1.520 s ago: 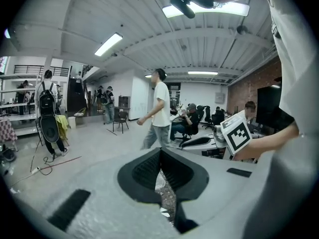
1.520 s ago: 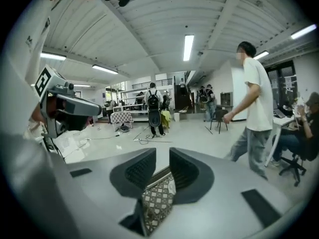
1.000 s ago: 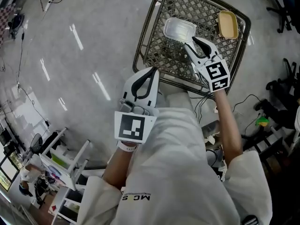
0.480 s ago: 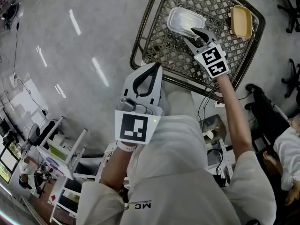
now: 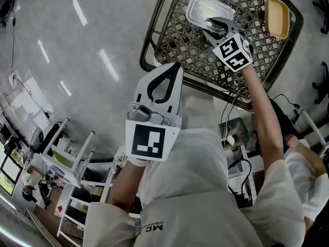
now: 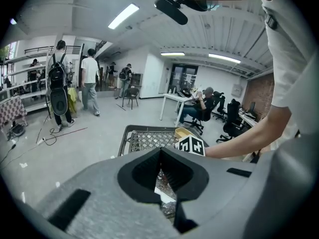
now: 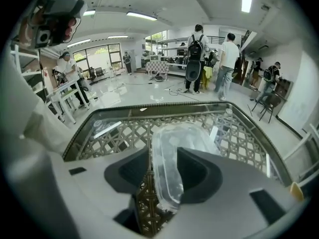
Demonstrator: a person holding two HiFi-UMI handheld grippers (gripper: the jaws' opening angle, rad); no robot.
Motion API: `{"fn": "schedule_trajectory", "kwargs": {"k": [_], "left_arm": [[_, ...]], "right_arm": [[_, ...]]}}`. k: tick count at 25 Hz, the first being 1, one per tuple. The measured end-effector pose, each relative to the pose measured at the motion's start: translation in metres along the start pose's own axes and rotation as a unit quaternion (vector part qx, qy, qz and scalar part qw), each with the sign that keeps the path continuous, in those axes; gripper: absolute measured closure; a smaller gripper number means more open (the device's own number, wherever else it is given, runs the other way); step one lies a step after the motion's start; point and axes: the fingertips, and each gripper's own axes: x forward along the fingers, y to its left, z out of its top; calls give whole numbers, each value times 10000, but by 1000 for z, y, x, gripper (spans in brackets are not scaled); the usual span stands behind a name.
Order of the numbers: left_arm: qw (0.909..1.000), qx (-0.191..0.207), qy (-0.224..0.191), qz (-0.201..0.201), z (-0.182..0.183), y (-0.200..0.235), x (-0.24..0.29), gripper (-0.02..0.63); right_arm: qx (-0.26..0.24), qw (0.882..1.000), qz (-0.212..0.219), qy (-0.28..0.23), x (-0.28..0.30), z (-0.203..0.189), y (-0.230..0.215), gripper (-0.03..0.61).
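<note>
Grey polished floor [image 5: 77, 60] takes most of the head view, wide and bare to the left of the desk [image 5: 177, 42], with a white rack [image 5: 77, 158] standing well apart at lower left. Desk: dark frame, open lattice top, raised rim all round, seen from above at upper right. Its left rim borders the open floor, and its near rim runs just ahead of the person's body. Left tongs [image 5: 176, 68]: held at the near-left part of the desk, tips over the near rim in the head view. The left gripper view shows the pads clenched tip to tip with nothing between, only lattice visible through the slit beneath. Right tongs [image 5: 216, 23]: arm stretched forward across the lattice, marker cube [image 5: 234, 53] facing up, tips at the near side of the clear plastic container [image 5: 203, 6]. In the right gripper view the container's near wall and rim fill the gap between the two pads, so the tongs are clamped on that edge. The rest of the container extends away over the lattice. Container position: far-left part of the desk, inside the rim, with bare lattice between it and the near rim and to its right. Yellow dish [image 5: 278, 18]: far-right corner, close to the rim, well apart from the container.
</note>
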Motion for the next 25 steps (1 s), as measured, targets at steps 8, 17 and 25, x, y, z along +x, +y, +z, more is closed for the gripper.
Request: {"fn": "schedule_trajectory", "kwargs": {"k": [8,17,25], "left_arm": [[9999,-43,104,-46,-3,1,4,591],[9998,72,79,-188,1,-4,3,591],[9994,194,48,-266,7,-2,1,591]], "right_arm": [[-339,9982,-7,493,19,-24,-1,391],[-818,9953,13,522,20,-23,6,474],[-908,9939,-95,620,21,-24,9,506]]}}
